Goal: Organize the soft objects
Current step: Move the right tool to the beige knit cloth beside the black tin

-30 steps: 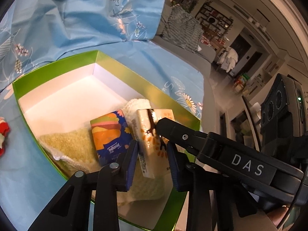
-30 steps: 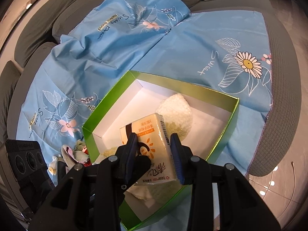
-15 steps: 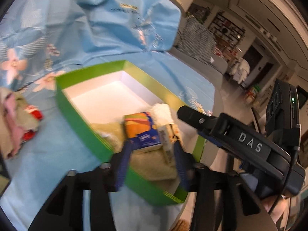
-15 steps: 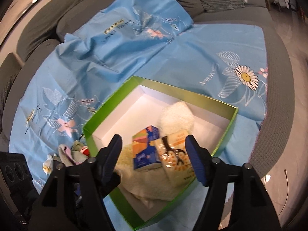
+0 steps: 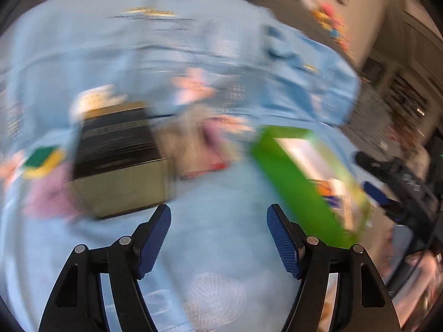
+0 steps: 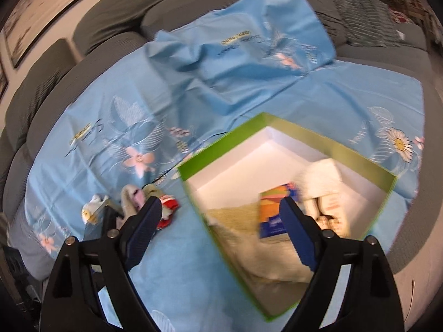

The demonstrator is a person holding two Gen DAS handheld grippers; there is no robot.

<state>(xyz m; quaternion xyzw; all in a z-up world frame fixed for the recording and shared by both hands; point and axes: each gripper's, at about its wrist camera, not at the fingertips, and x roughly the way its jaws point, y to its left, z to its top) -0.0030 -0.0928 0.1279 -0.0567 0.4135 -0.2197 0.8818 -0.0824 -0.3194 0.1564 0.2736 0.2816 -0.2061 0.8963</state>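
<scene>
My right gripper [image 6: 220, 207] hangs over the near left wall of the green box [image 6: 221, 144], its jaws opening with nothing gripped between them. Inside the box lie a blue-and-orange tissue pack [image 6: 277, 207], an orange-and-white tissue pack [image 6: 326, 213], a white fluffy piece [image 6: 321, 174] and a beige towel [image 6: 249, 238]. A small pile of soft things [image 6: 144, 202] lies on the blue cloth left of the box. The left wrist view is blurred. My left gripper [image 5: 218, 221] is over bare blue cloth, jaws opening and empty, with the green box [image 5: 293, 182] to its right and the pile [image 5: 199, 149] ahead.
A dark box with an olive side [image 5: 119, 160] stands left of the pile, with a green-and-yellow sponge [image 5: 41, 160] beyond it. The blue flowered cloth [image 6: 193, 83] covers a grey sofa [image 6: 110, 13]. A striped cushion [image 6: 360, 5] lies at the back right.
My right gripper let go of the orange-and-white pack, which now lies in the box, and drew back with wider jaws. My left gripper opened and swung left, away from the box.
</scene>
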